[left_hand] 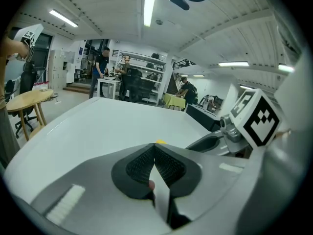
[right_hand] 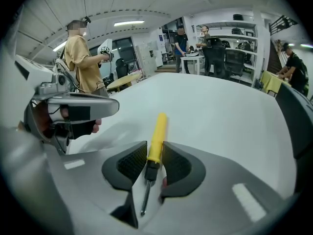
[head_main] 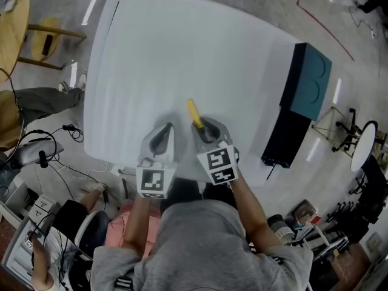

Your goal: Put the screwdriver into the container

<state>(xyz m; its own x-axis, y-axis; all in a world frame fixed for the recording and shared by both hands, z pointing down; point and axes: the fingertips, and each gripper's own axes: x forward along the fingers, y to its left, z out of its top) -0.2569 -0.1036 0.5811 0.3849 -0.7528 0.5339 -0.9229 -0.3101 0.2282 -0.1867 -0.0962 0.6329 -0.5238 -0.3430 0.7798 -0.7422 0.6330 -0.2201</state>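
Note:
A screwdriver (head_main: 194,113) with a yellow handle and a dark shaft lies on the white table (head_main: 182,47), near its front edge. My right gripper (head_main: 207,128) is open around it. In the right gripper view the yellow handle (right_hand: 157,137) runs between the two dark pads with a little room at its sides, and the shaft points back toward the camera. My left gripper (head_main: 165,132) hovers just left of it, shut, its pads (left_hand: 168,166) meeting at the tips with nothing between them. A teal-topped dark box (head_main: 308,81) stands at the table's right edge.
A long black box (head_main: 285,138) lies below the teal one at the table's right side. A round wooden table (head_main: 12,29) and a chair stand to the far left. Cables and gear lie on the floor at the left, and people stand in the background.

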